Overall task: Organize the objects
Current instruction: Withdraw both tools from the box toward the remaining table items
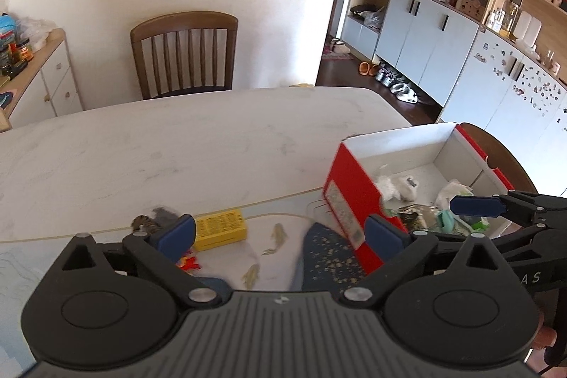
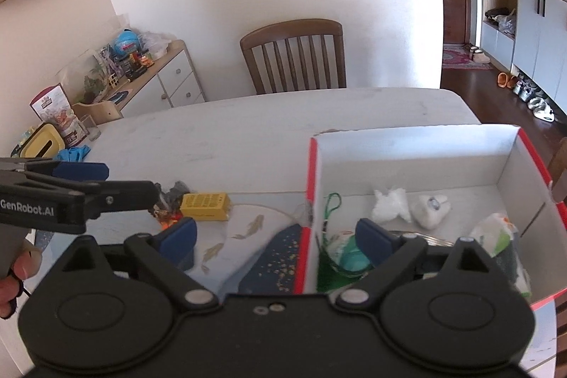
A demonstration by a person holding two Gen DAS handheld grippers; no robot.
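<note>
A red cardboard box with a white inside (image 1: 358,197) (image 2: 407,151) stands on the table at the right; it holds white crumpled wrappers (image 2: 389,206), a green-and-white packet (image 2: 496,232) and a teal item (image 2: 351,259). A yellow box (image 1: 221,229) (image 2: 203,206) lies left of it, beside a small grey-brown item (image 1: 156,218) and a red-orange piece (image 1: 187,263). My left gripper (image 1: 280,231) is open above the mat between the yellow box and the red box. My right gripper (image 2: 276,236) is open and straddles the red box's left wall.
A white table (image 1: 195,137) carries a mat with fish and a dark blue patch (image 1: 326,254). A wooden chair (image 1: 184,54) stands behind it. A sideboard with clutter (image 2: 134,73) is at the left, cabinets and shoes (image 1: 425,38) at the right.
</note>
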